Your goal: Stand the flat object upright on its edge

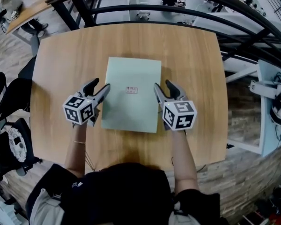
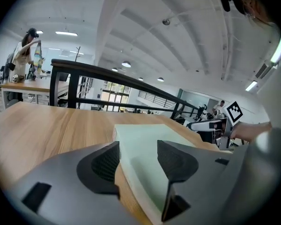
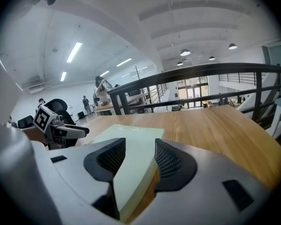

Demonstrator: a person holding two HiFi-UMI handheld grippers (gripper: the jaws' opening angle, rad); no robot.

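A pale green flat board (image 1: 131, 107) with a small red label (image 1: 131, 90) lies flat on the round-cornered wooden table (image 1: 192, 55). My left gripper (image 1: 100, 84) is at the board's left edge and my right gripper (image 1: 163, 84) at its right edge. In the left gripper view the board (image 2: 150, 135) runs between the jaws of the left gripper (image 2: 138, 156), one jaw over it and one beside it on the wood, with gaps at the pads. In the right gripper view the right gripper (image 3: 139, 156) straddles the board's (image 3: 131, 139) edge the same way. Both are open.
A black railing (image 1: 154, 8) curves round the table's far side. A black chair (image 1: 4, 97) stands at the left, white equipment (image 1: 271, 102) at the right. The person's arms reach in from the near edge. Another person (image 2: 25, 50) stands far off at a desk.
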